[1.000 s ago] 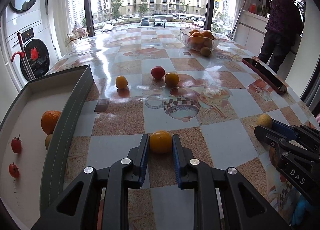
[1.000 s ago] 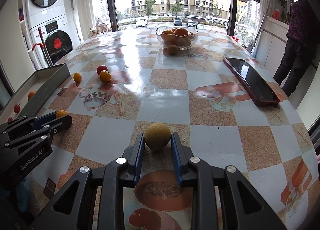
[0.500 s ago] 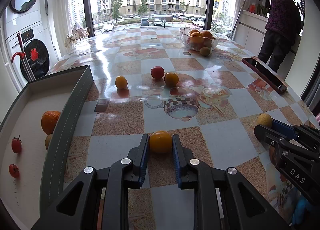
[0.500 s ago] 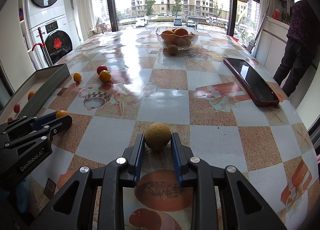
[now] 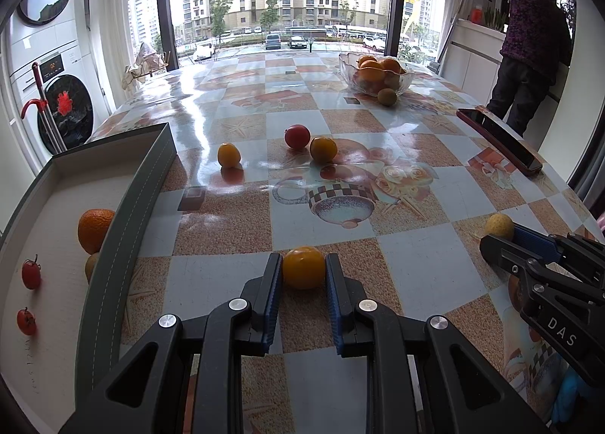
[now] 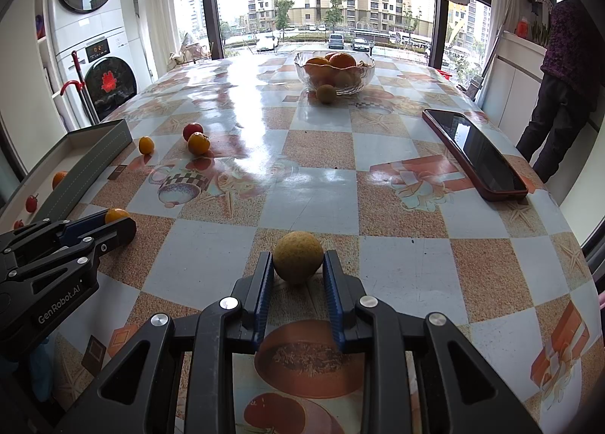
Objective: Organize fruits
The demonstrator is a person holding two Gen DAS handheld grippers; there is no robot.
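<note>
The left gripper (image 5: pixel 303 275) is grasping an orange fruit (image 5: pixel 303 267) low over the counter (image 5: pixel 416 256), beside the tray (image 5: pixel 124 230); the right gripper (image 6: pixel 297 267) is clenching a dull yellow-green fruit (image 6: pixel 298 257). Both are probably light, firm and apt to roll, so holding across the widest part suits. Only the left view is showing the tray's contents clearly.

Both wrist cameras look low across one table (image 5: pixel 416 245), side by side.
</note>
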